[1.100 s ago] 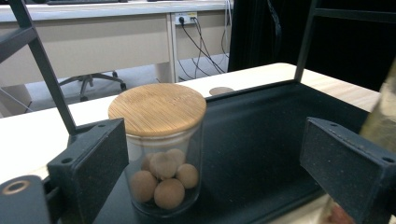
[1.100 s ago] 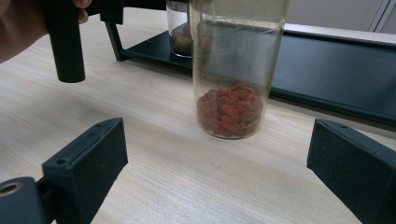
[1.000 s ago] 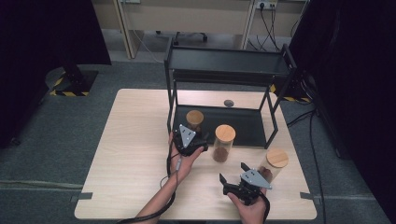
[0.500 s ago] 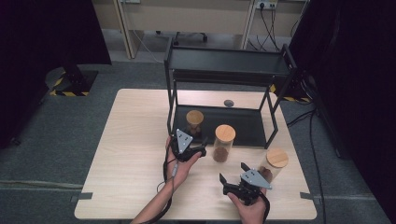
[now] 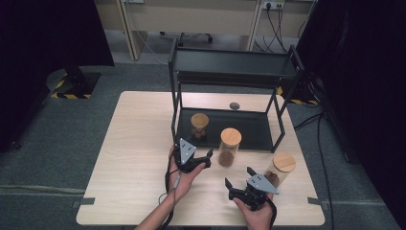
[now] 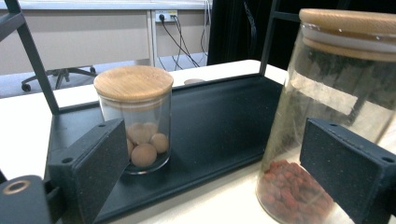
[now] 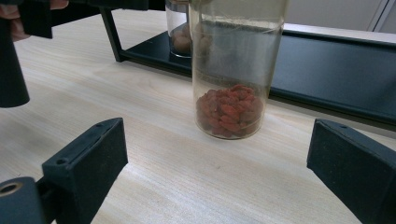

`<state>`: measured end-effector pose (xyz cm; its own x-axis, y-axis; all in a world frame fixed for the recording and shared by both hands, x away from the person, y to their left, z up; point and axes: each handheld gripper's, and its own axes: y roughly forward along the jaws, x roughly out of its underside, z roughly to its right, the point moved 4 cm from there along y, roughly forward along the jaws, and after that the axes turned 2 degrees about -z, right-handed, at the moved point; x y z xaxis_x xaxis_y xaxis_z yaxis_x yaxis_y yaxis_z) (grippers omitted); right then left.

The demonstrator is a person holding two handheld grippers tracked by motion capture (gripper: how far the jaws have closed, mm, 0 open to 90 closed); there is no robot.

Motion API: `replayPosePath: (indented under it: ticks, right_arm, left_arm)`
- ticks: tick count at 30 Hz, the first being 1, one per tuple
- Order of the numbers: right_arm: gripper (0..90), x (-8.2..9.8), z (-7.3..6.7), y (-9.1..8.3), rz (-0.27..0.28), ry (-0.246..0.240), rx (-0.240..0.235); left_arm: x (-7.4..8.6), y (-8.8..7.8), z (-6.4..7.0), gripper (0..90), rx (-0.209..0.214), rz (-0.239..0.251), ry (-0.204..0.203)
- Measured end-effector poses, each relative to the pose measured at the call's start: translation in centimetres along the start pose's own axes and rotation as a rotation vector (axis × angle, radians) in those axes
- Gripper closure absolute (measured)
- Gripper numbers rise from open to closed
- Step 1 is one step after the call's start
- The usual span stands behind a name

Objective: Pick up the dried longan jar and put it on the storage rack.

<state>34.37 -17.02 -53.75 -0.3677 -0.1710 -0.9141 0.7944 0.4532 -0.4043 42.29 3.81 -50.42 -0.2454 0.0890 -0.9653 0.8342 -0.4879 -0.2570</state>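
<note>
High view looks down on your table [image 5: 134, 143] from above. Left gripper view sits close, facing red-filled jar [image 6: 327, 126]; right gripper view faces same jar [image 7: 233, 70] from farther back.

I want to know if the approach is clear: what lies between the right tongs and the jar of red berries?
Bare tabletop. In the right gripper view, light wood runs from the open right tongs up to the jar of red berries, with nothing on it.

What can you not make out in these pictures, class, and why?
- Third jar, high view: contents too small and partly behind the right gripper.
- Red-filled jar, right gripper view: lid cut off by the top edge.
- Small round thing, high view: too small to identify.
</note>
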Motion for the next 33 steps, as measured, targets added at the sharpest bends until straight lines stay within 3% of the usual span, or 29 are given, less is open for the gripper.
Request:
replayPosePath:
  ticks: [18, 33]
  right_arm:
    - [5.3, 0.0, 0.0, 0.0, 0.000, -0.003, 0.002]
    - [5.3, 0.0, -0.1, 0.0, 0.000, -0.002, 0.002]
  left_arm:
    - [1.2, -2.3, 0.7, 8.0, 0.047, -0.027, 0.010]
    - [2.4, -3.5, 0.9, 7.9, 0.061, -0.040, 0.011]
